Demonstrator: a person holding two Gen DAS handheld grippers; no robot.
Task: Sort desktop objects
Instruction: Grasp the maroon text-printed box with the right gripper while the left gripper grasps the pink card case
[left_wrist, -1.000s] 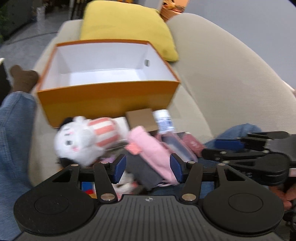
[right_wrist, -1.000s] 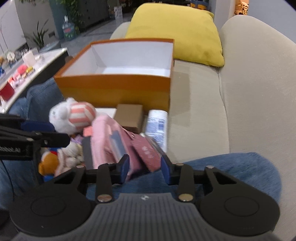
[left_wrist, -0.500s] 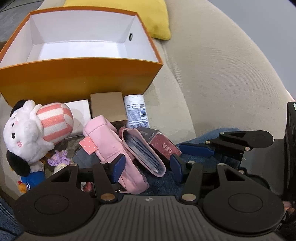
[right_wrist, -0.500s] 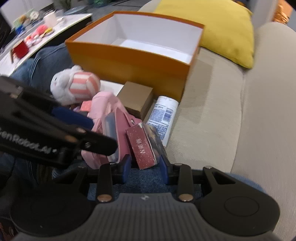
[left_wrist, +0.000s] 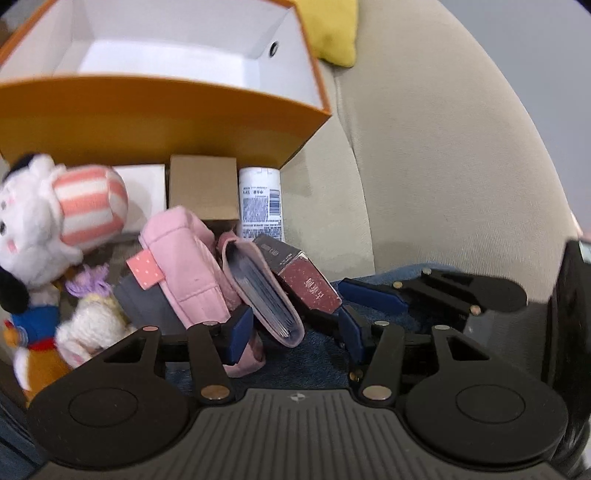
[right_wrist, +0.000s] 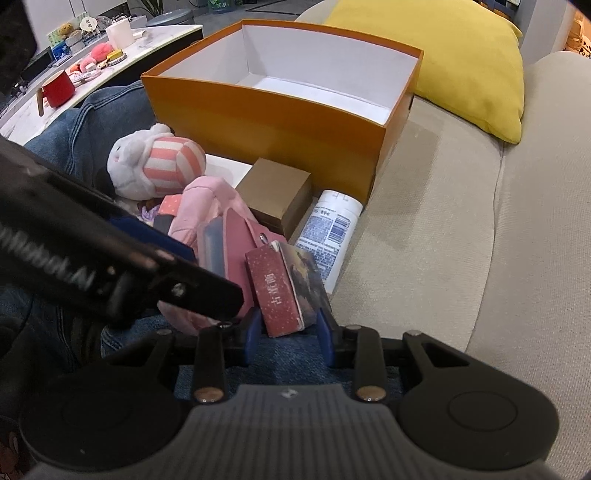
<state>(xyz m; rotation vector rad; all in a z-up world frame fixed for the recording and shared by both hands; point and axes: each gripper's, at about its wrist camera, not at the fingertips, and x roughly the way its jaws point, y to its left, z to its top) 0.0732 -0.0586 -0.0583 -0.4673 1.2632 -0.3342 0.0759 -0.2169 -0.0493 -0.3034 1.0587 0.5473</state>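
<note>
An orange box (left_wrist: 155, 122) with a white inside stands open on the sofa. In front of it lies a pile: a striped plush toy (left_wrist: 74, 210), a pink pouch (left_wrist: 184, 266), a pink card wallet (left_wrist: 258, 291), a small red box (right_wrist: 279, 295), a brown box (left_wrist: 203, 188) and a white bottle (left_wrist: 260, 206). My left gripper (left_wrist: 295, 334) is open, with the wallet's near end between its fingers. My right gripper (right_wrist: 286, 332) straddles the red box's lower end; its pads sit very close with thin gaps showing.
A yellow cushion (right_wrist: 461, 62) lies behind the orange box. The pile rests partly on a person's jeans-clad legs (right_wrist: 92, 122). The beige sofa back (left_wrist: 443, 166) rises on the right. A side table with a red mug (right_wrist: 57, 88) stands far left.
Both grippers have tipped downward and come closer to the pile. The right jaws have narrowed around the red box. The left gripper now reaches over the pink wallet.
</note>
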